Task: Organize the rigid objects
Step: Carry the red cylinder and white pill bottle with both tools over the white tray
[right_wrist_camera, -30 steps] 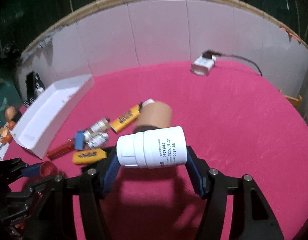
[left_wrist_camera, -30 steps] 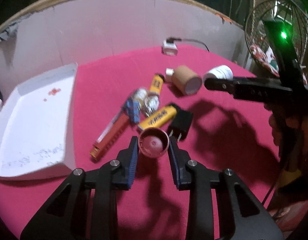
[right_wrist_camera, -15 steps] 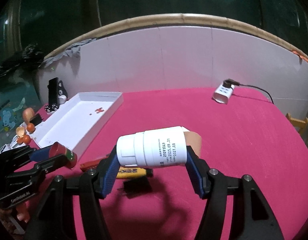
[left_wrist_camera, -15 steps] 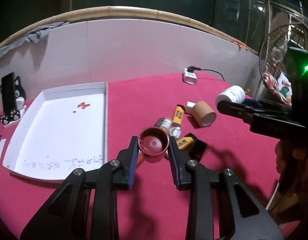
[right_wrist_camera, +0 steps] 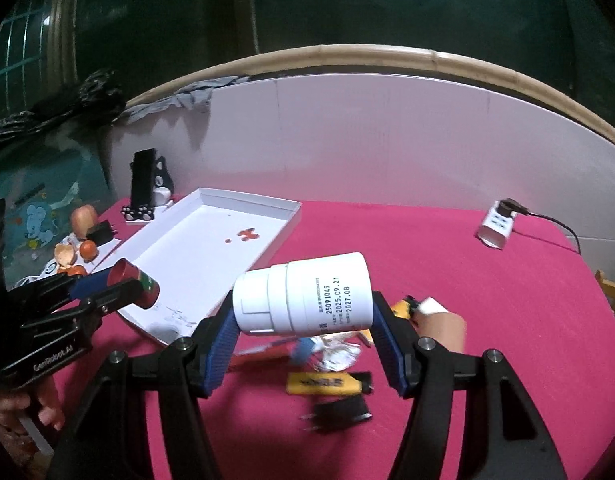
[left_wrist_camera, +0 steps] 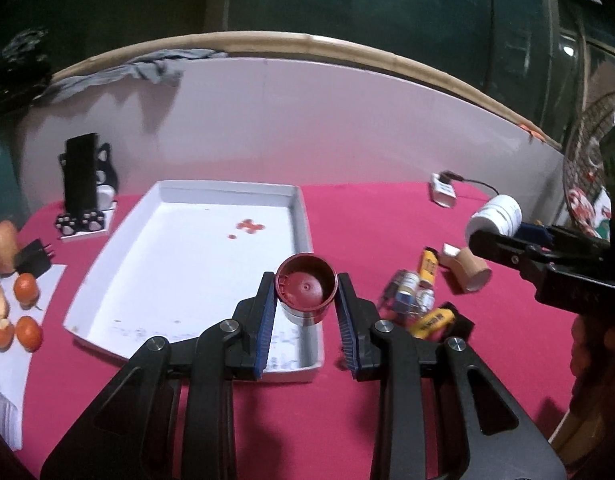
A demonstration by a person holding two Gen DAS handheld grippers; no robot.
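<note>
My left gripper (left_wrist_camera: 306,300) is shut on a small dark red can (left_wrist_camera: 306,293), held above the near right corner of the white tray (left_wrist_camera: 303,208). It also shows in the right wrist view (right_wrist_camera: 133,288). My right gripper (right_wrist_camera: 303,312) is shut on a white pill bottle (right_wrist_camera: 303,292), held sideways above the pile; the bottle shows in the left wrist view (left_wrist_camera: 494,218). On the red table lie yellow lighters (right_wrist_camera: 323,383), a cardboard tube (left_wrist_camera: 471,270), foil-wrapped items (right_wrist_camera: 339,354), a black plug (right_wrist_camera: 339,412) and a red pen (right_wrist_camera: 259,354).
A white charger with a cable (right_wrist_camera: 497,226) lies at the back right. A phone on a cat-paw stand (left_wrist_camera: 83,196) stands left of the tray. Oranges and peel (left_wrist_camera: 23,308) lie at the far left. A white wall (right_wrist_camera: 387,140) rings the table's back.
Both grippers have lifted and swung left with their loads. The left one now holds the red can over the tray's corner; the pile has dropped lower and to the right in view.
</note>
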